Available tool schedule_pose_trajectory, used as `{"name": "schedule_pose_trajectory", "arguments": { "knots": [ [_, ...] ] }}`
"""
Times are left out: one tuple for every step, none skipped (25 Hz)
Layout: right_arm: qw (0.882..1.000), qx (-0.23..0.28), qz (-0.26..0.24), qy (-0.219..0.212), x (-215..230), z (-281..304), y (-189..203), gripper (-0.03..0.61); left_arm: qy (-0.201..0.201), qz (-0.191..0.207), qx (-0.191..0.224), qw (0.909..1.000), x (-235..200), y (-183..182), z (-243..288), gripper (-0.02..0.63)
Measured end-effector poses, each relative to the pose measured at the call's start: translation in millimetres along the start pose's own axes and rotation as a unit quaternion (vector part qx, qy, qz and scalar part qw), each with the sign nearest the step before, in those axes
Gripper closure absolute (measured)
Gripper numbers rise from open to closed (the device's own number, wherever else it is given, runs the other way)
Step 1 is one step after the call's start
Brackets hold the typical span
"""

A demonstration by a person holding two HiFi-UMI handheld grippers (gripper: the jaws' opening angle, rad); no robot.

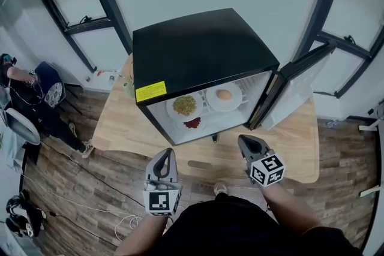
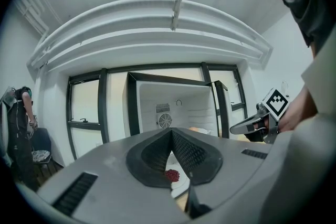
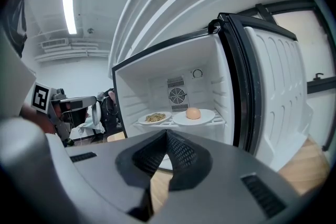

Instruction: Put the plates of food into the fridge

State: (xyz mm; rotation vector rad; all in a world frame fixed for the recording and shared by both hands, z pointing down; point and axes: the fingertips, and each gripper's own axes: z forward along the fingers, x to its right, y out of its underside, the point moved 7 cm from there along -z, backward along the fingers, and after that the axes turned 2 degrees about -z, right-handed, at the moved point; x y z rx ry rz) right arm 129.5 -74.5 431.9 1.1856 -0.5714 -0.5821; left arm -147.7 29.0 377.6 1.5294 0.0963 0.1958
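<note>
Plates, three, all sit inside the one fridge (image 1: 198, 51): greens plate (image 1: 185, 105) and bun plate (image 1: 224, 96) on the shelf, red plate (image 1: 192, 123) below. Door (image 1: 294, 93) stands open. Left claw (image 1: 170, 153) and right claw (image 1: 243, 141) are both closed and empty over the surface (image 1: 294, 150). Loading looks done; next, probably push the door shut.

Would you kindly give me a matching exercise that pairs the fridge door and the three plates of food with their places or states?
Things:
1. fridge door
2. plate of red food
3. plate with round tan food
4. plate of yellow-green food

Places or states:
A. on the wire shelf, left side as seen from the front
B. swung open
C. below the wire shelf
D. on the wire shelf, right side as seen from the front

Pairs: 1-B; 2-C; 3-D; 4-A
</note>
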Motion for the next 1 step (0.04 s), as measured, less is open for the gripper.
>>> {"name": "schedule_pose_trajectory", "arguments": {
  "knots": [
    [1.0, 0.001, 0.001, 0.001, -1.2, -0.6, 0.0, 0.555, 0.0, -0.003, 0.006, 1.0, 0.4, -2.3, -1.0, 0.609]
  ]
}}
